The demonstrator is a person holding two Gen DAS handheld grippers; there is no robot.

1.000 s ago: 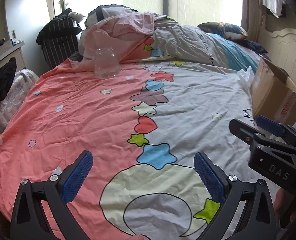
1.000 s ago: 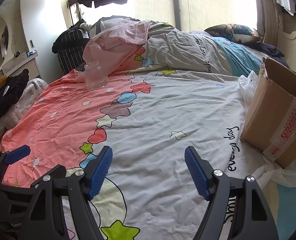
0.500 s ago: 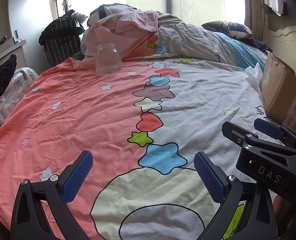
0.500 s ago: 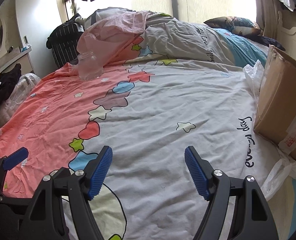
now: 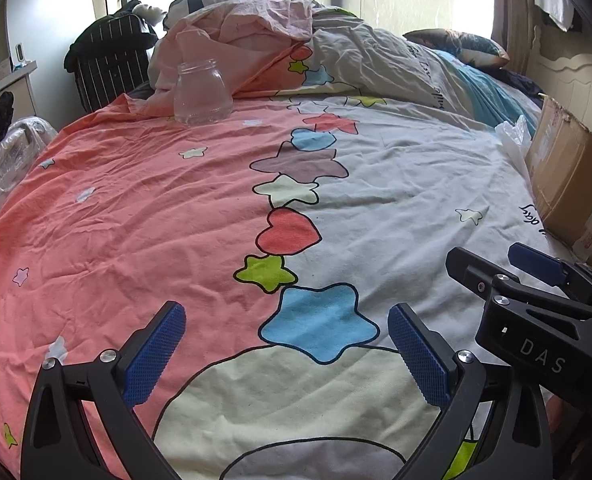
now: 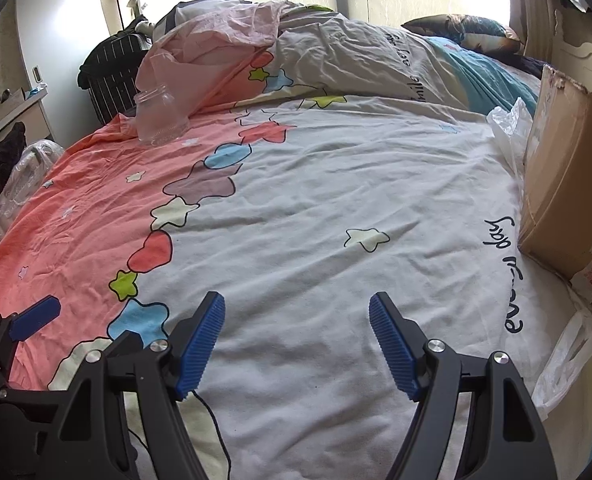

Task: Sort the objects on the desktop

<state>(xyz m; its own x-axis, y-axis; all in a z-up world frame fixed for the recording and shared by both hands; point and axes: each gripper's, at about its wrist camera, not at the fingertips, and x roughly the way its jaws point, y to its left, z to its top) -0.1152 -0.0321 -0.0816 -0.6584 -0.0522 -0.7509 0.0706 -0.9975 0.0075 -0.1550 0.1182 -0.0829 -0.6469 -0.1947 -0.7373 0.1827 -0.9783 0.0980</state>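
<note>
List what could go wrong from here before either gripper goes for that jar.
The glass jar stands upright on soft, wrinkled bedding, so a nudge could tip it. It is clear and hard to see against the pink quilt. The left gripper and right gripper, both open, sit close and might collide.

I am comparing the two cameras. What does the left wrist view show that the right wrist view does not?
Only the left wrist view shows the white circle print whole, beyond its open left gripper. Only the right wrist view shows the words printed beside the cardboard box and a thin black cable. Both show the glass jar standing upright on the pink side of the bedsheet, and the open right gripper.
</note>
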